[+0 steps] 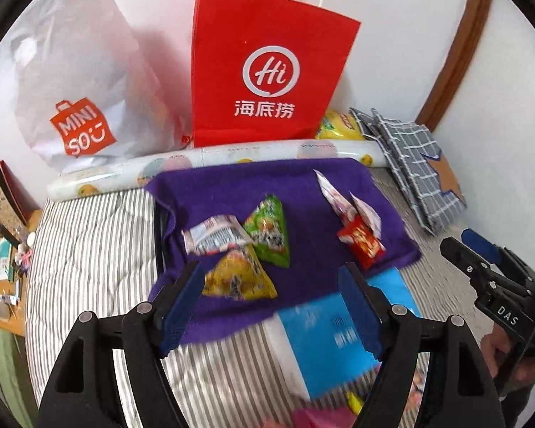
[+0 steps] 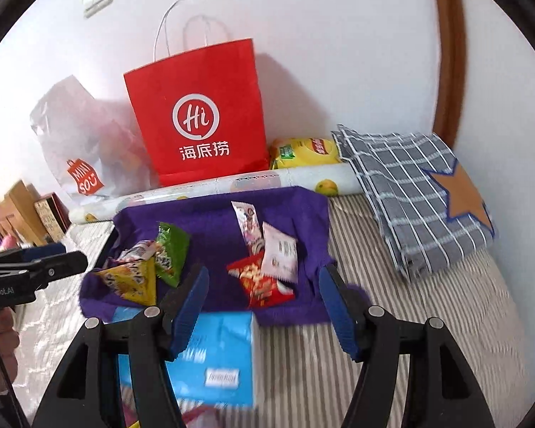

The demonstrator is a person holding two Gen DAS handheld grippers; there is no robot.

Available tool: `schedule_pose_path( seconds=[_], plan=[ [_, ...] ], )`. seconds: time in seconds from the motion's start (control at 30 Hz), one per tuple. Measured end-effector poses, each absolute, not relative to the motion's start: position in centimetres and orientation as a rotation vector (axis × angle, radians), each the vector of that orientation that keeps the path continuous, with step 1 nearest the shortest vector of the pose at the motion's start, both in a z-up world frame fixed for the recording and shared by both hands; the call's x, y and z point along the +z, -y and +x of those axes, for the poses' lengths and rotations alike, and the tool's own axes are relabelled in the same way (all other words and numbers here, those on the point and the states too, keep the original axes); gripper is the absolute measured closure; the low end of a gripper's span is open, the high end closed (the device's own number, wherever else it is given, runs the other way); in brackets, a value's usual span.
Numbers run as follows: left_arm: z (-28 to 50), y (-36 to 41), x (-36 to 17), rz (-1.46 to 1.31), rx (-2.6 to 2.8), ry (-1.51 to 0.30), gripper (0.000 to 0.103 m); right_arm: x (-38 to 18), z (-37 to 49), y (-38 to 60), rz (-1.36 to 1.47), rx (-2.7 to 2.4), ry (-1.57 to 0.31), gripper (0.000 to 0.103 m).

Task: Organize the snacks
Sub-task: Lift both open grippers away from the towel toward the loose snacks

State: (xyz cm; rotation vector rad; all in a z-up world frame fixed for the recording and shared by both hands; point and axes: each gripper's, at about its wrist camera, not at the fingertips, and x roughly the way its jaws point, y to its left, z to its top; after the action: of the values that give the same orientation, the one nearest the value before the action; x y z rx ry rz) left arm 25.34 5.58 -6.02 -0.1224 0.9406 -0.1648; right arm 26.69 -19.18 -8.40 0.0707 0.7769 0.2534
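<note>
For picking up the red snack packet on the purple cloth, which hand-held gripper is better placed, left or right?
Probably the right hand-held gripper. In its own view the red snack packet lies just ahead between its open fingers. The left hand-held gripper, also open and empty, faces the yellow packet instead.

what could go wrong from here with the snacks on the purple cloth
1. The yellow packet, green packet and white packet overlap in one heap, so closing the open left gripper on one may drag its neighbours.
2. The red packet lies partly under a pale packet; lifting it with the open right gripper could flip that one off the purple cloth.
3. The blue box sits close below both grippers and could be knocked.
</note>
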Motion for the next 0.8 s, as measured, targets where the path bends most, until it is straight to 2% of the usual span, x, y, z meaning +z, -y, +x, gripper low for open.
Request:
schedule_pose_path(
  seconds=[0.37, 0.8],
  plan=[
    [18.8, -7.1, -5.2, -0.14, -0.151, -0.924, 0.026, -8.6, 20.0, 19.2, 0.079, 0.268, -0.834, 0.04],
    [14.3, -8.7, -6.2, -0.194, -0.132, -0.946, 0.026, -12.6, 15.4, 16.4, 0.052, 0.391, -0.945, 0.04]
  ],
)
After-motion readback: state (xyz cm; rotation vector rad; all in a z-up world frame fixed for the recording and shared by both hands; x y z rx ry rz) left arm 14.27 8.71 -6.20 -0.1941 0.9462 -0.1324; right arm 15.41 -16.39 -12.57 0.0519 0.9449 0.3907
